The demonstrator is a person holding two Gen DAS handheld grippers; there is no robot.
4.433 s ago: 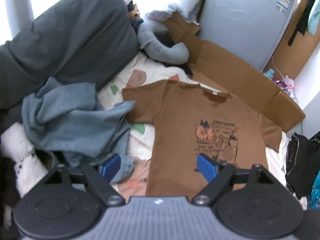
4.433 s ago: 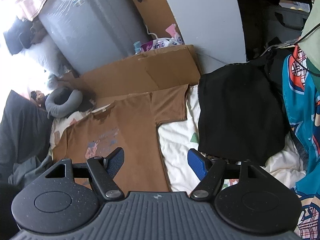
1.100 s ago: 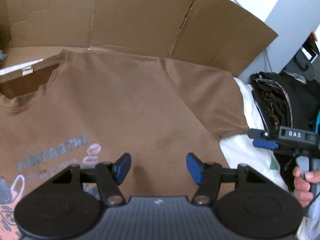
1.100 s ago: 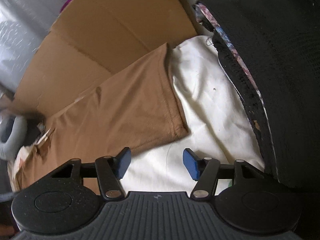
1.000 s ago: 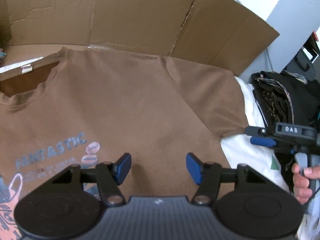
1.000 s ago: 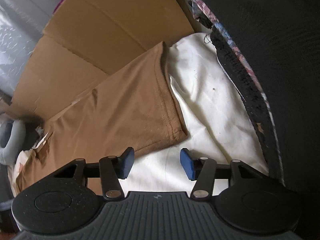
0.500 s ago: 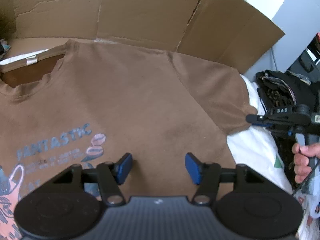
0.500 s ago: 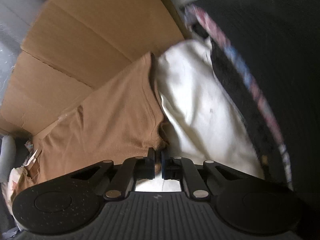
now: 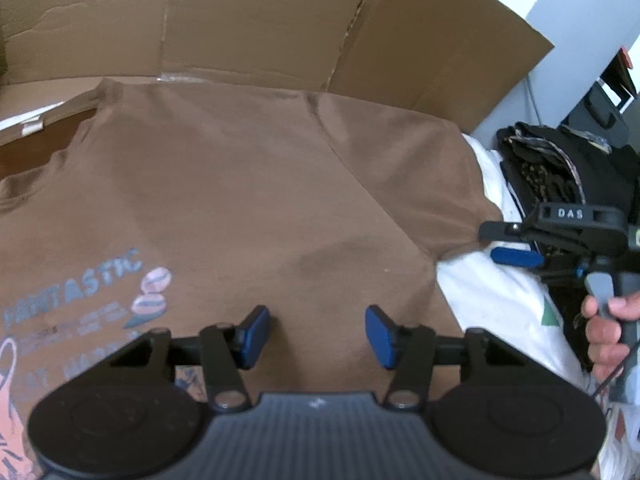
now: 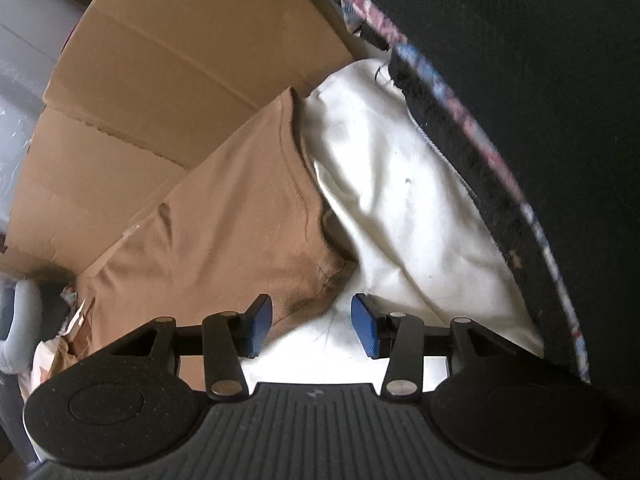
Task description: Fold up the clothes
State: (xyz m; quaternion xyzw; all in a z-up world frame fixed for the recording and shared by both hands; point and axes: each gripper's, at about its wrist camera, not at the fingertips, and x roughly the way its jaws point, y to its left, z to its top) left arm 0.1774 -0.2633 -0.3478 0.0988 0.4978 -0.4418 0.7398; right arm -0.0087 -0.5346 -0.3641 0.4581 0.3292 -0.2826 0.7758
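Lying flat and face up on a white bed sheet, the brown cotton T-shirt with a printed chest graphic has its collar and shoulders against a flattened brown cardboard sheet that rises behind it. The left tool hangs over the shirt's body just beside the print, blue pads apart and closing, with only the flat cloth showing in the gap and nothing pinched. The right tool sits at the hem corner of the shirt's short sleeve; its jaws are opening, and the rumpled sleeve corner lies just ahead of the gap, touching neither pad. In the left wrist view that same right tool shows at the sleeve's edge, gripped by a person's hand. A black knitted garment with a multicoloured edge lies on the sheet beyond the sleeve, apart from the T-shirt.
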